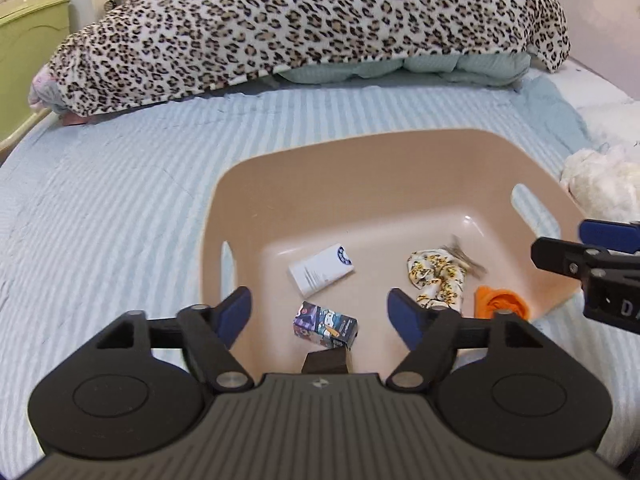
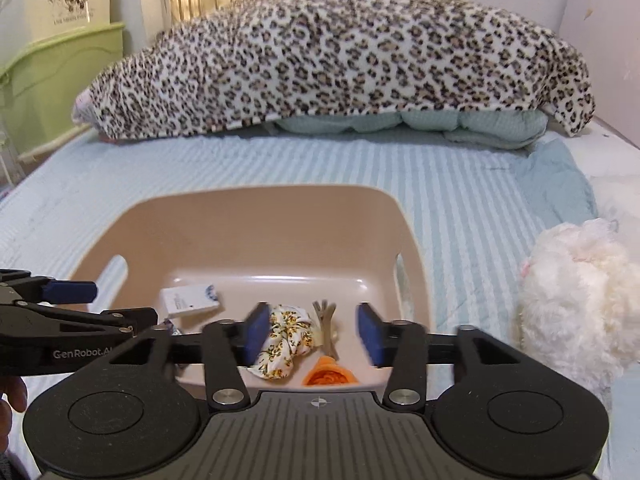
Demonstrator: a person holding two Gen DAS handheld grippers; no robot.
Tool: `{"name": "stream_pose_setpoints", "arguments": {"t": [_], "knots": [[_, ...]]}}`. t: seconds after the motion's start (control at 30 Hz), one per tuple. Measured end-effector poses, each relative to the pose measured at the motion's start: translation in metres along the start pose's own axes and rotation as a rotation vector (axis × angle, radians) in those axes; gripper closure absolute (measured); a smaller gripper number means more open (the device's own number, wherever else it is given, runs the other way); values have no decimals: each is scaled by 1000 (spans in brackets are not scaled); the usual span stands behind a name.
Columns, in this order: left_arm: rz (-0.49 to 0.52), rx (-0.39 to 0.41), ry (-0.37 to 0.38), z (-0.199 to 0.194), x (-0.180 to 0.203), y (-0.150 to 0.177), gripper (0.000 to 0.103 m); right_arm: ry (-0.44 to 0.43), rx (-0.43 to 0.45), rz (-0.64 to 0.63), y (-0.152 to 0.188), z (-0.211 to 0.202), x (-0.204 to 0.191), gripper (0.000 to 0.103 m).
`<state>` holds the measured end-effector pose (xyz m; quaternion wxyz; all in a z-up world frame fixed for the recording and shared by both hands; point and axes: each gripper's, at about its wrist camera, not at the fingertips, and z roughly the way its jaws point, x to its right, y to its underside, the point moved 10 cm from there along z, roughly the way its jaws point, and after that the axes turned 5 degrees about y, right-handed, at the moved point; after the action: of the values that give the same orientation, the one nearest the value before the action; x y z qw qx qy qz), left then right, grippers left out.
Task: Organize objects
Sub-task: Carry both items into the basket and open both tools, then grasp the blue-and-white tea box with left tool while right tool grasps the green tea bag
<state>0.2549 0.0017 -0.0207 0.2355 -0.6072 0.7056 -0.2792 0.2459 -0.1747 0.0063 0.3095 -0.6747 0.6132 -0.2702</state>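
A beige plastic basin [image 1: 360,168] [image 2: 248,224] sits on the striped bed. Inside lie a white card box [image 1: 322,269] [image 2: 190,298], a small dark printed box [image 1: 325,324], a floral scrunchie [image 1: 436,278] [image 2: 286,338], a metal hair clip [image 1: 464,258] [image 2: 326,320] and an orange item [image 1: 500,302] [image 2: 330,374]. My left gripper [image 1: 320,308] is open and empty over the basin's near side, above the printed box. My right gripper [image 2: 314,334] is open and empty over the scrunchie and clip. Each gripper shows at the other view's edge.
A leopard-print blanket [image 1: 304,20] [image 2: 340,60] covers a pale green quilt [image 2: 420,124] at the bed's far end. A white plush toy [image 2: 576,304] [image 1: 604,184] lies right of the basin. A green plastic cabinet [image 2: 60,72] stands at the far left.
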Motion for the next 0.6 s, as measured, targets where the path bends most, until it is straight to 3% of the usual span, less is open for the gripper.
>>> {"name": "stream_pose_setpoints", "arguments": {"t": [0.13, 0.27, 0.6], "knots": [[-24, 3, 29, -21, 0, 8, 13, -3, 7, 8, 3, -23, 6, 27], [-7, -3, 25, -35, -1, 23, 12, 1, -13, -19, 17, -37, 8, 15], [-36, -63, 48, -37, 0, 65, 12, 3, -124, -51, 72, -27, 4, 10]]}}
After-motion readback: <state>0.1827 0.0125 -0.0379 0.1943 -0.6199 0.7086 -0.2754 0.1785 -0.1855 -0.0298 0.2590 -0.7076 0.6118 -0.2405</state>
